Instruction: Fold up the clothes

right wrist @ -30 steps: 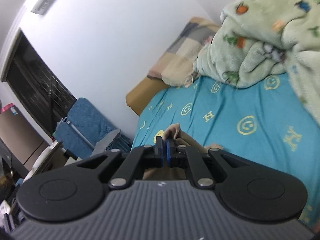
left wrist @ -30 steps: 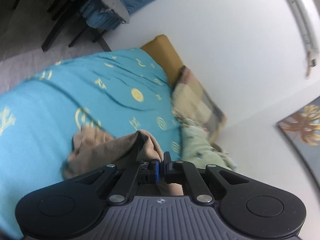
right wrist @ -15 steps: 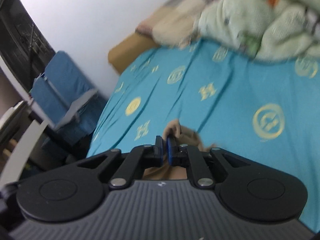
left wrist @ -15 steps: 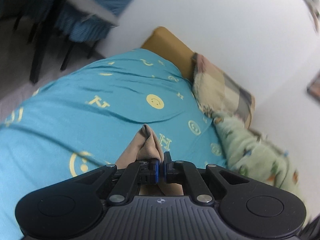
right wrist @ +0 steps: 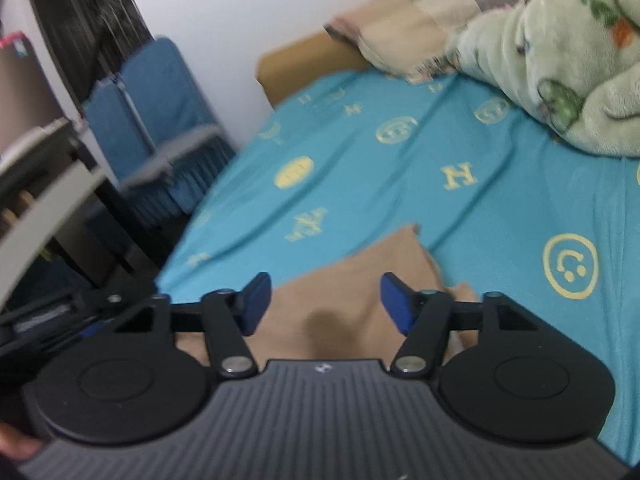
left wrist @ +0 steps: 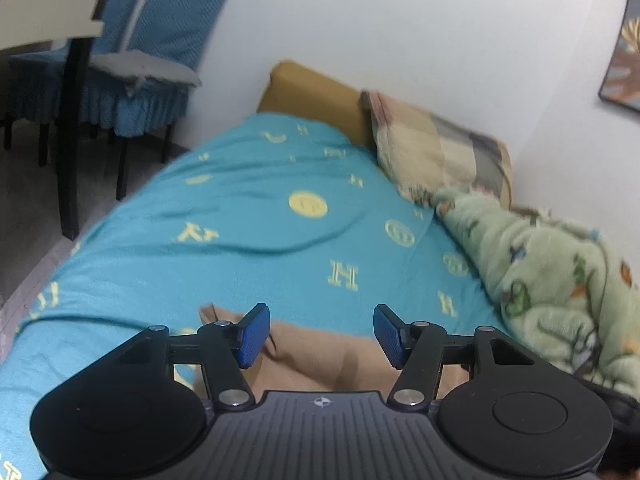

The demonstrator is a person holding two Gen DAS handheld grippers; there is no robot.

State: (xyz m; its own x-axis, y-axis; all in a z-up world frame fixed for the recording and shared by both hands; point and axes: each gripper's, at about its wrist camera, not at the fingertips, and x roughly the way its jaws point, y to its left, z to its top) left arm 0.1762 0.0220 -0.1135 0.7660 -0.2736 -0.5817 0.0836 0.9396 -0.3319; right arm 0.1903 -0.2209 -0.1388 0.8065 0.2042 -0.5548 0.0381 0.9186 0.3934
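Looking along my left gripper [left wrist: 320, 336], I see the turquoise bedsheet with yellow letter and smiley prints [left wrist: 256, 240] running out toward 12 o'clock, broad and mostly bare ahead of the fingers. Its edge drops off at 9 o'clock toward the grey floor [left wrist: 28, 216]. At 10 o'clock stands a blue fabric-covered chair [left wrist: 160, 40] beside a dark table leg [left wrist: 72, 136]. A mustard-brown headboard cushion [left wrist: 312, 100] closes the far end at 12, with a checked beige pillow [left wrist: 440, 152] at 1 o'clock and a pale green fleece blanket with cartoon prints [left wrist: 552, 280] crowding the 3 o'clock side.

The tan, soft cloth garment [left wrist: 320, 356] lies on the sheet directly under the left gripper, its far edge just past the blue pads [left wrist: 252, 334]. Those jaws stand wide apart and hold nothing; I cannot tell whether the pads touch the cloth.

From my right gripper [right wrist: 324, 304], the same tan garment [right wrist: 352, 292] spreads beneath and forward, a corner reaching toward 1 o'clock. Its blue pads [right wrist: 394, 304] are also spread wide, gripping nothing. The sheet's [right wrist: 400, 176] edge falls away at 9 o'clock toward the chair [right wrist: 152, 112]; the blanket [right wrist: 560, 52] sits at 2 o'clock.

Readable marks on the sheet are a yellow letter "H" [right wrist: 460, 176] and smiley rings [right wrist: 570, 266]; the rest is too blurred.
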